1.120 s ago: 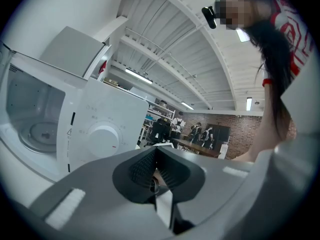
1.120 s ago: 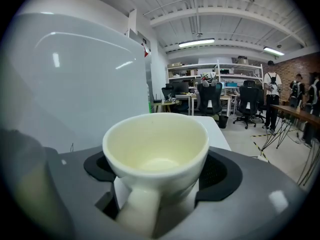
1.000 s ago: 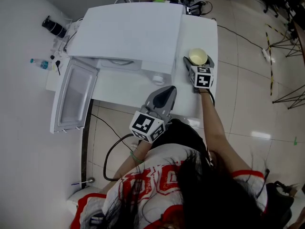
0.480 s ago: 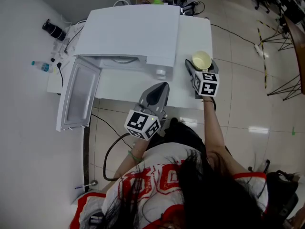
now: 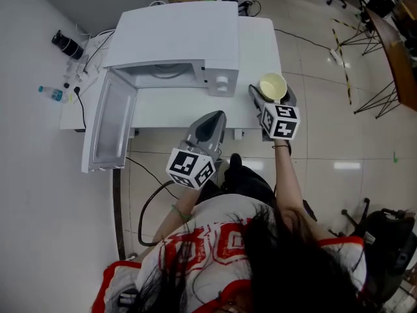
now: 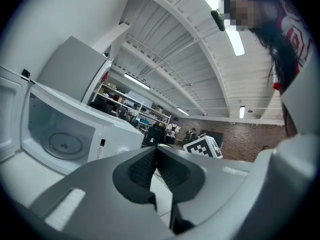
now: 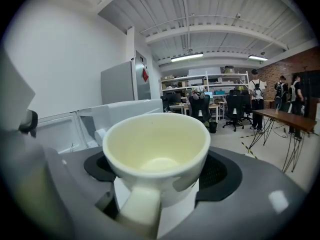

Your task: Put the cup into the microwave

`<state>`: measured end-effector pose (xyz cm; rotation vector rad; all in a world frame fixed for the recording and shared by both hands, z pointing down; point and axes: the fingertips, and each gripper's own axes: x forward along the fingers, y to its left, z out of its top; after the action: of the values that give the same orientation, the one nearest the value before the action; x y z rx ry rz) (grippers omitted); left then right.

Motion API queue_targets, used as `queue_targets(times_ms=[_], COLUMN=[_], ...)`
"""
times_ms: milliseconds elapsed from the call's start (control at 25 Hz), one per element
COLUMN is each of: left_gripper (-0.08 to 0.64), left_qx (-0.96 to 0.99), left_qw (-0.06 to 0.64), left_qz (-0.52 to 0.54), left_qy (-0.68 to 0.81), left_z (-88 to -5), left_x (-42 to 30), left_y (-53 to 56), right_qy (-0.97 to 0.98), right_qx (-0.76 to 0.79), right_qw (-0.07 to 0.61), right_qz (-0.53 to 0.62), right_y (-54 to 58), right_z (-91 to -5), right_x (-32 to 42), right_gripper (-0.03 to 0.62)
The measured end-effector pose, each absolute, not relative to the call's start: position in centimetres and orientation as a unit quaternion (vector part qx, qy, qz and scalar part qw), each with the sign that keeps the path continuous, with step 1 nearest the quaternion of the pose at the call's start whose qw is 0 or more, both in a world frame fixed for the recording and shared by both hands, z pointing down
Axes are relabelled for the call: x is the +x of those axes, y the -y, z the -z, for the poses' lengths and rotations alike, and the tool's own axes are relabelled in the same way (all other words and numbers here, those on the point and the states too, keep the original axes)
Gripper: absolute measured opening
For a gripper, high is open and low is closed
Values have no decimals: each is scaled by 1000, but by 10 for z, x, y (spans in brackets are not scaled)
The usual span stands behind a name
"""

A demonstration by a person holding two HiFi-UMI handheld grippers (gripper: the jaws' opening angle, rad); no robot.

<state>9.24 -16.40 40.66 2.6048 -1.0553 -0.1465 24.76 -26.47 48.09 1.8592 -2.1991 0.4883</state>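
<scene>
A pale yellow cup [image 5: 272, 85] [image 7: 156, 149] sits upright between the jaws of my right gripper [image 5: 270, 96] [image 7: 157, 171], which is shut on it with the handle facing the camera. It hangs over the table's right part, right of the microwave [image 5: 172, 41]. The microwave's door [image 5: 107, 124] swings wide open to the left; inside, the glass turntable [image 6: 64, 145] shows in the left gripper view. My left gripper [image 5: 210, 128] [image 6: 156, 159] is shut and empty, held near the table's front edge, pointing at the microwave's control panel [image 5: 223, 83].
The white table [image 5: 257, 47] carries the microwave. On the floor at the left lie a black bottle [image 5: 67, 44], a small water bottle [image 5: 51, 93] and cables [image 5: 81, 103]. Chairs and desks stand further back.
The head view has drawn back, so the microwave's open cavity now shows. The right gripper still holds the cup at about the same place beside the microwave; the left gripper stays shut.
</scene>
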Motion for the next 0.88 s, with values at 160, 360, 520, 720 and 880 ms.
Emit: queue_targets(times_ms=[160, 360, 520, 720, 880], left_gripper=[-11, -11, -11, -11, -11], left_qx=[918, 919, 920, 919, 916], left_qw=[156, 150, 149, 153, 161], left_qz=[57, 62, 66, 68, 67], left_qy=[361, 360, 357, 358, 362], left_z=[-406, -403, -402, -403, -410], left_x=[69, 51, 41, 22, 0], left_y=[149, 129, 114, 94, 75], right_qy=[742, 738, 733, 730, 728], right_qx=[641, 647, 652, 657, 660], right_qw=[102, 98, 96, 97, 96], right_qz=[-169, -167, -168, -164, -161], right_y=[242, 214, 189, 157, 133], right_z=[-480, -474, -471, -466, -465], right_x=[225, 211, 204, 192, 179], right_gripper=[459, 459, 459, 459, 460])
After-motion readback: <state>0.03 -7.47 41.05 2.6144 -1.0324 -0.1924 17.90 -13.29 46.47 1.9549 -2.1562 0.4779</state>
